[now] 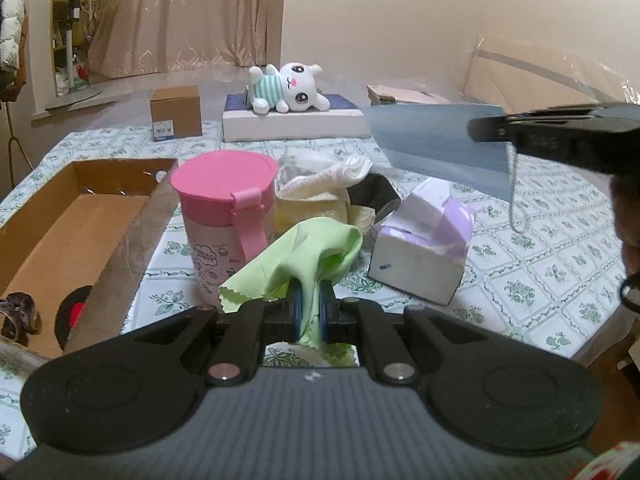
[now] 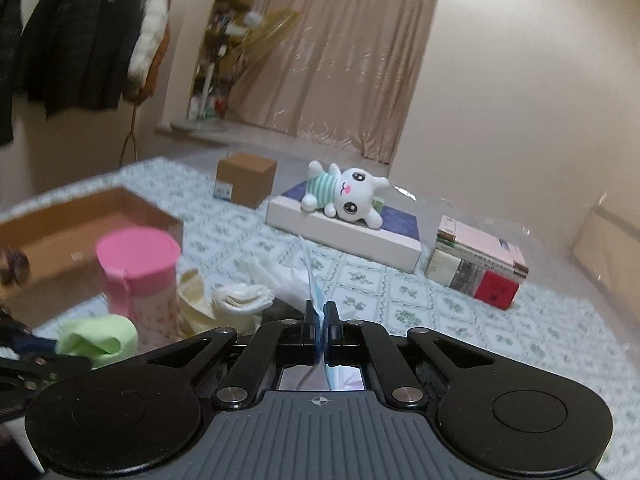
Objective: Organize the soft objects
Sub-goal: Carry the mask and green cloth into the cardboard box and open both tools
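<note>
Currently left hand-held gripper [image 1: 310, 312] is pinching limp, light green cloth [image 1: 308, 248] mid-fold; right hand-held gripper [image 2: 320, 322] is clamping flimsy blue mask [image 1: 440, 144] edge.

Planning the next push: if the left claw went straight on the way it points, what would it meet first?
Probably the purple tissue box, or the pile of pale cloths behind the green cloth that the left claw grips; depth is unclear. The pink cup stands just left of that line.

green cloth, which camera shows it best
The left wrist view: the green cloth fills the centre, pinched between the shut left gripper, its zigzag edge visible. The right wrist view shows only a small bunched piece at lower left, partly hidden by the gripper body.
</note>
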The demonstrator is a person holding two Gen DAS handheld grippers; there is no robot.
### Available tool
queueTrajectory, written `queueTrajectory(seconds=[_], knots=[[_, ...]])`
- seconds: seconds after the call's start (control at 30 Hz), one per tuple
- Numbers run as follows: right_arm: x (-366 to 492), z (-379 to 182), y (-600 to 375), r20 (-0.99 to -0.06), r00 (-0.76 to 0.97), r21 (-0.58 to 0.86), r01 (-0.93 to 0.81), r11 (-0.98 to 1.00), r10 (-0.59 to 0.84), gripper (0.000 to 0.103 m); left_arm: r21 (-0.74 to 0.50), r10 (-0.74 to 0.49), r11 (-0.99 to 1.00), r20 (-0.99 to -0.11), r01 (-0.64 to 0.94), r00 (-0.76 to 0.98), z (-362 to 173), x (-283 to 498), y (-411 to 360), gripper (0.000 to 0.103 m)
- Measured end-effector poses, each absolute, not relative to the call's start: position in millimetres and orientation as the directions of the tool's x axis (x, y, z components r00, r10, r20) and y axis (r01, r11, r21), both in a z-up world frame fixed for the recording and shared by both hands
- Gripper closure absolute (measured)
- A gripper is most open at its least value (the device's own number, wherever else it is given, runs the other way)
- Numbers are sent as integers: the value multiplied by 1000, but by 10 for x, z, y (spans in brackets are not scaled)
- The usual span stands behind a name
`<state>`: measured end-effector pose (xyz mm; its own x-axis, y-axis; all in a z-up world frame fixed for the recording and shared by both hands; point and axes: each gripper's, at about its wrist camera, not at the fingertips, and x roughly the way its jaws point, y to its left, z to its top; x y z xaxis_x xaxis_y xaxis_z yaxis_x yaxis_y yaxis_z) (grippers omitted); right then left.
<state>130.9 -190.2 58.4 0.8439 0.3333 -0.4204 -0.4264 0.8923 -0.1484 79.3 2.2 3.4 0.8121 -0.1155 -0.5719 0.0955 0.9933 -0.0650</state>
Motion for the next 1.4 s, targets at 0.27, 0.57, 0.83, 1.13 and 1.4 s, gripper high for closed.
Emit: queueTrajectory(seconds=[0.27, 0.57, 0.83, 1.13, 1.4], knots=[[925, 888, -2079, -389, 843, -44, -419, 907, 371, 102, -71, -110, 994, -546, 85, 831, 196, 576, 74, 95], [643, 1124, -2137, -350, 850, -40, -432, 901, 392, 102, -64, -105, 994, -513, 84, 852, 358, 401, 111, 95], [512, 1460, -2043, -280, 840, -41, -495, 868, 465, 102, -64, -87, 996, -484, 64, 870, 495, 324, 242, 95], [778, 1736, -1480, -225, 762, 5, -623, 782, 607, 102, -52, 5, 998, -467, -34, 884, 655, 318, 780, 95], [1161, 1771, -666, -225, 647, 74, -734, 675, 729, 102, -36, 110, 988, -499, -147, 859, 642, 390, 1548, 95]])
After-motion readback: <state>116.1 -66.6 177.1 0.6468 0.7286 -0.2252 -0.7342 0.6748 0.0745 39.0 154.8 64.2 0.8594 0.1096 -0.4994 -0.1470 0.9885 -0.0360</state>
